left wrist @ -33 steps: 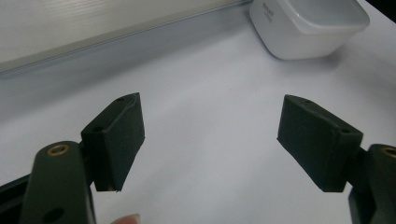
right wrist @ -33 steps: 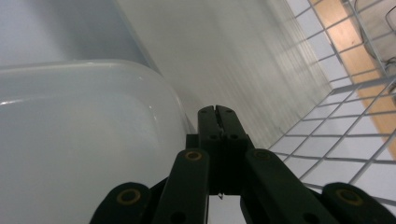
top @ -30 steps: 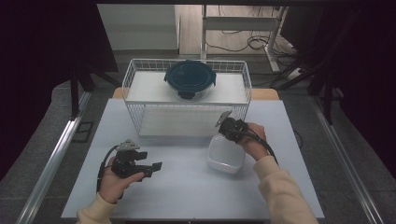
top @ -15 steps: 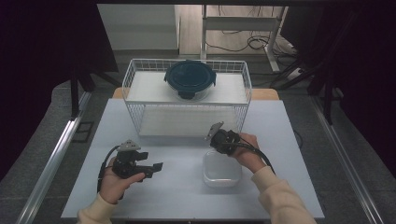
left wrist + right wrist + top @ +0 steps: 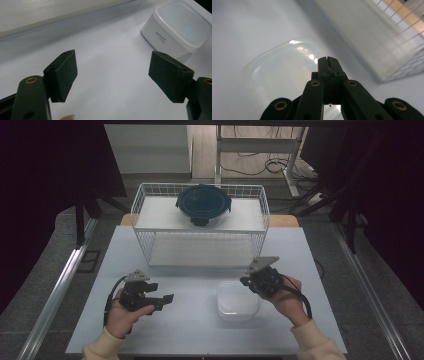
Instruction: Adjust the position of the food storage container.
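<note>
Right hand-held gripper (image 5: 246,281) sits just above the upper right corner of the white lidded container (image 5: 238,300), the person's hand behind it to the right. In the right gripper view its two black jaws are pressed flat together with nothing between them, their tip over the container's translucent lid (image 5: 287,72). Whether the tip touches the lid cannot be told.

Container rests flat on the table (image 5: 200,335), lid on, right of centre and near the person's edge. In the left gripper view it shows as a white, rounded square box (image 5: 175,32) with small print on one wall, well beyond the jaws.

Left hand-held gripper (image 5: 167,298) is held low over the table's left part, pointing right toward the container, well apart from it. In the left gripper view its pads (image 5: 63,75) stand wide apart, bare table between them, nothing gripped.

Wire basket (image 5: 142,202) stands at the far side of the table. A round dark-blue lidded container (image 5: 203,205) sits inside it toward the back. Both hand-held grippers are well clear of the basket.
</note>
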